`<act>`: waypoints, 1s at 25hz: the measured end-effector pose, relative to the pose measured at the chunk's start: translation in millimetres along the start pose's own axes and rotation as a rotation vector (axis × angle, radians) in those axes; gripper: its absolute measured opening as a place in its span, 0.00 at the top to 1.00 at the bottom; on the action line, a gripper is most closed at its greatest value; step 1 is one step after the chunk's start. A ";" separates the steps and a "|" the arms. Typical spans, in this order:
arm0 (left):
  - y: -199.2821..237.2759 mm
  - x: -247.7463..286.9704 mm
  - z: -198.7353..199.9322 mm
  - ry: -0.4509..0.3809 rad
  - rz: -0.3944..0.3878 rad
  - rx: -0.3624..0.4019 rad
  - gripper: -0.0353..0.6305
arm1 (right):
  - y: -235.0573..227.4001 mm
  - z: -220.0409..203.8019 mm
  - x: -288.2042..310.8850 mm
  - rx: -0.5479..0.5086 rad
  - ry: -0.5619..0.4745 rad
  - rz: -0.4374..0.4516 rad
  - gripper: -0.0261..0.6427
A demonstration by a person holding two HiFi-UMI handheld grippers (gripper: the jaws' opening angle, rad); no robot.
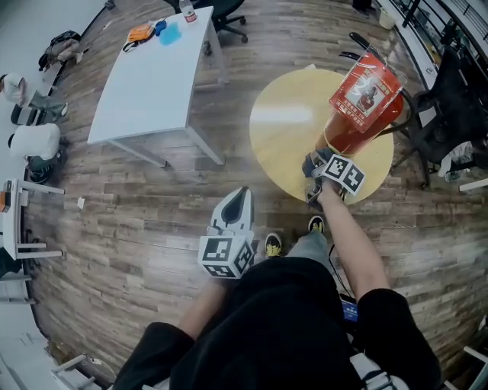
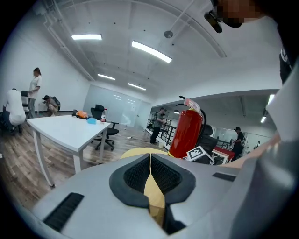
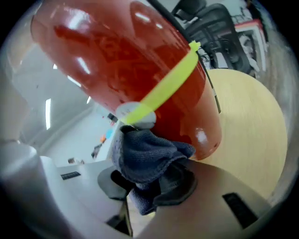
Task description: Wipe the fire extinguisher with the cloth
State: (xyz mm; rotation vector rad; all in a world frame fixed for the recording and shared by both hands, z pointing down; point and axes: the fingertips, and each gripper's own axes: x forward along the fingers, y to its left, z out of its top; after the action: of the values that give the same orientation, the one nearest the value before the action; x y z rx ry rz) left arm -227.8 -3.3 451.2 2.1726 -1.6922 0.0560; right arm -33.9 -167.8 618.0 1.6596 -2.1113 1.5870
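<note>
1. The left gripper (image 1: 241, 195) is closest to the person, over the wooden floor (image 1: 137, 228) and off the near-left edge of the round table (image 1: 284, 126). Its jaws are pressed together with nothing between them, as the left gripper view (image 2: 150, 173) shows. It touches neither the table nor the extinguisher.

2. The right gripper (image 1: 314, 169) reaches over the round table's near edge. In the right gripper view (image 3: 148, 189) its jaws are clamped on a dark grey-blue cloth (image 3: 145, 158), which bulges out ahead of them in a bunch.

3. The front of the cloth lies against the lower body of the red fire extinguisher (image 3: 126, 56), just below a yellow band (image 3: 164, 87) that runs round the cylinder.

4. The fire extinguisher (image 1: 364, 103) stands on the round table, on its right side near the edge closest to the person, with its black handle and hose at the top.

5. Farther off to the left is a white rectangular table (image 1: 152, 76). At its far end sit an orange item (image 1: 140, 32), a blue item (image 1: 170, 33) and a bottle (image 1: 187, 10).

6. A black office chair (image 1: 229, 17) stands beyond that far end.
</note>
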 end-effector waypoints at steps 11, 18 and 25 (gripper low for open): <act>14.6 -0.4 4.6 -0.022 -0.013 -0.019 0.91 | 208.0 147.9 -134.2 0.371 -0.232 0.580 0.80; 9.5 1.0 -11.4 0.020 -0.008 -0.013 0.91 | 182.0 134.9 -94.7 0.381 -0.281 0.583 0.80; 12.6 -3.1 -16.9 0.070 0.025 0.006 0.91 | 0.0 21.5 21.3 0.442 -0.299 0.097 0.80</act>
State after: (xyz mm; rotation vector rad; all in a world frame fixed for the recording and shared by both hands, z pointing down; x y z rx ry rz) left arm -237.1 2.5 469.4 2.1289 -1.6819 0.1428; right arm -31.9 -198.0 619.5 2.0661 -2.1043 2.0735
